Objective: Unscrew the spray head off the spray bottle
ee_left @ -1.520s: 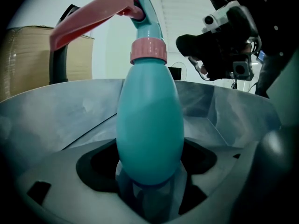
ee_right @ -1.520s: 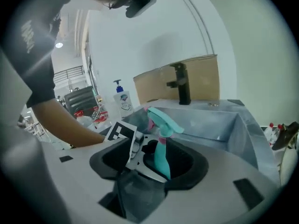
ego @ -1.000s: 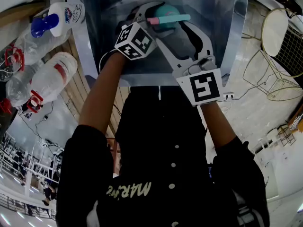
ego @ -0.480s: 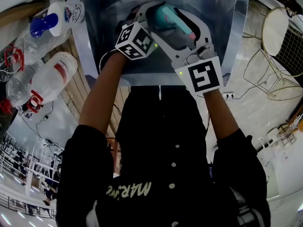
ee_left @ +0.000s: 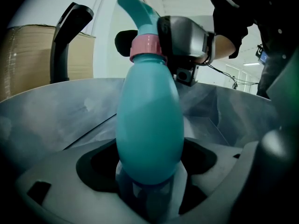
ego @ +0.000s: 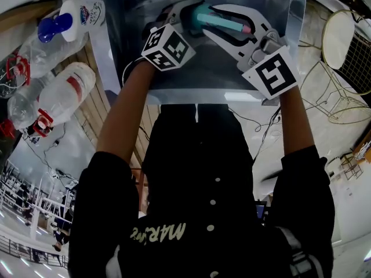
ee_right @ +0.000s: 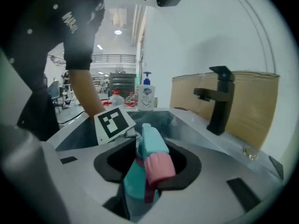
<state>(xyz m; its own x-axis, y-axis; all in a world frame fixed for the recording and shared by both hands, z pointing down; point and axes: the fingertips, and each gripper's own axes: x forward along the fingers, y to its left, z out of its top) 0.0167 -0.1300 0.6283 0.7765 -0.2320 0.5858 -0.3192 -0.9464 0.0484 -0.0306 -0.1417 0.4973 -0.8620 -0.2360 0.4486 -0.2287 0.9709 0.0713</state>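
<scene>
A teal spray bottle (ee_left: pixel 149 125) is held tilted over the steel sink (ego: pixel 264 4). My left gripper (ee_left: pixel 149 192) is shut on its lower body, and its marker cube (ego: pixel 168 47) shows in the head view. A pink collar (ee_left: pixel 147 45) joins the body to the teal spray head (ego: pixel 223 23), whose pink nozzle (ee_right: pixel 160 167) points toward the right gripper's camera. My right gripper (ego: pixel 211 21) comes in from the right. Its jaws have just been closing and now sit on the spray head (ee_right: pixel 152 146), which lies between them.
A black faucet (ee_right: pixel 218 99) stands at the sink's back edge before a cardboard box (ee_right: pixel 252 106). A blue-topped soap bottle (ego: pixel 75 19) and clear plastic bottles (ego: pixel 58 94) lie at the left. Wire chairs (ego: pixel 348 45) stand at the right.
The right gripper opened, rolled and swung up and right in the head view, then took the spray head again. The head's nozzle swung round. The left gripper stayed put.
</scene>
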